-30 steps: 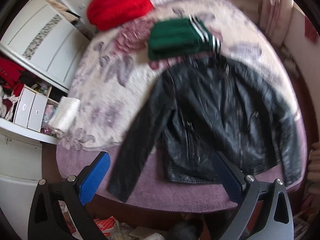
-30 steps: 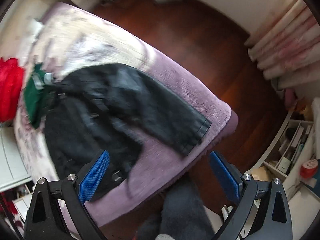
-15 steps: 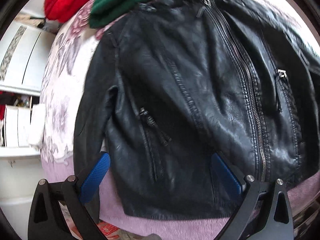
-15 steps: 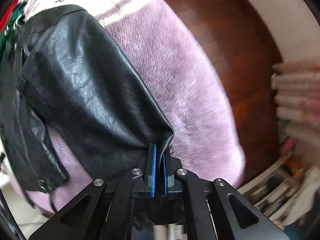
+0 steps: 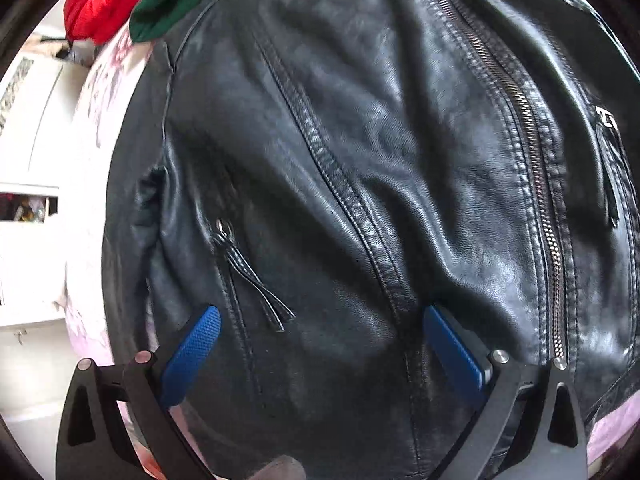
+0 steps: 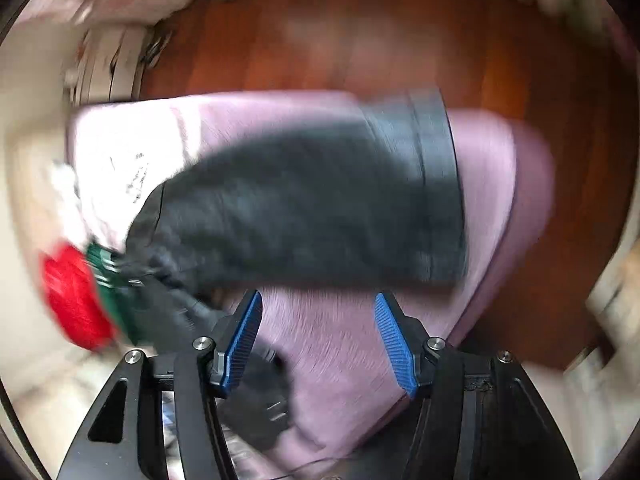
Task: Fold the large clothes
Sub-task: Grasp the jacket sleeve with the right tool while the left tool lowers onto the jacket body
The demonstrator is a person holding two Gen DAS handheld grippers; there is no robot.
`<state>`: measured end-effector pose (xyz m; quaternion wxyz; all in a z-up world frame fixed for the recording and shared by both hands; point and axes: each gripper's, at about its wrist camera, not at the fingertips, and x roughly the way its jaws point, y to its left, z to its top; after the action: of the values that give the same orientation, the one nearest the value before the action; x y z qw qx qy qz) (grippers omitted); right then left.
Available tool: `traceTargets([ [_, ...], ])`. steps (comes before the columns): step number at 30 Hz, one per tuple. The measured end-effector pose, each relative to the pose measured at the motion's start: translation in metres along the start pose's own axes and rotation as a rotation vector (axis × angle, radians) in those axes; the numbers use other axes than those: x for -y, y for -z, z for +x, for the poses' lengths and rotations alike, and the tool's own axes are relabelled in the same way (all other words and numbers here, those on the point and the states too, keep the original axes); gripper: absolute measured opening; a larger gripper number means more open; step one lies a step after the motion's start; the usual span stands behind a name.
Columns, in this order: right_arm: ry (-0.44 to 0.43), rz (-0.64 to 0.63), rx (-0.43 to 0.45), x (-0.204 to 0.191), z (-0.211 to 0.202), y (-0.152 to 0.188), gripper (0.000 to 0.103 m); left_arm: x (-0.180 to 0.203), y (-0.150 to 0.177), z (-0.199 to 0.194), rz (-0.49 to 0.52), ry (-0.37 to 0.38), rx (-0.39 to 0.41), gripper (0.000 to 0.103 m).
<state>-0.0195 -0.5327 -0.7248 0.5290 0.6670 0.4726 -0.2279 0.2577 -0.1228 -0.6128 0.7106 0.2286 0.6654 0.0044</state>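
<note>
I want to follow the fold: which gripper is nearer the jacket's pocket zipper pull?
Left. The left gripper hangs just below the pocket zipper pull; the opening right gripper is over bare purple blanket.

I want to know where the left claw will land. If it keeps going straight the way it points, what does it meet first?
Most likely the black leather jacket: the left claw stands open right over its lower front panel, beside the pocket zipper. Contact looks near, though depth is unclear.

jacket (image 5: pixel 360 160) on bed (image 6: pixel 340 344) | folded clothes (image 5: pixel 168 0) beyond its collar | floor (image 6: pixel 360 40) past bed
</note>
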Motion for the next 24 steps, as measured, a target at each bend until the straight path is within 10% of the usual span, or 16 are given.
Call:
traceTargets([
  [18,-0.638,0.314,0.459,0.027,0.075,0.035,0.068,0.003,-0.005,0.003,-0.053,0.004,-0.032,0.103],
  [20,-0.622,0.28,0.472,0.019,0.079,0.022,0.053,0.0,-0.004,0.004,-0.065,0.013,-0.036,0.103],
  [22,-0.62,0.306,0.479,0.015,0.09,0.009,0.005,-0.004,-0.002,0.006,-0.065,0.021,-0.036,0.103],
  [24,-0.608,0.299,0.501,0.0,0.083,0.001,0.005,-0.011,0.0,0.006,-0.057,0.03,-0.031,0.103],
])
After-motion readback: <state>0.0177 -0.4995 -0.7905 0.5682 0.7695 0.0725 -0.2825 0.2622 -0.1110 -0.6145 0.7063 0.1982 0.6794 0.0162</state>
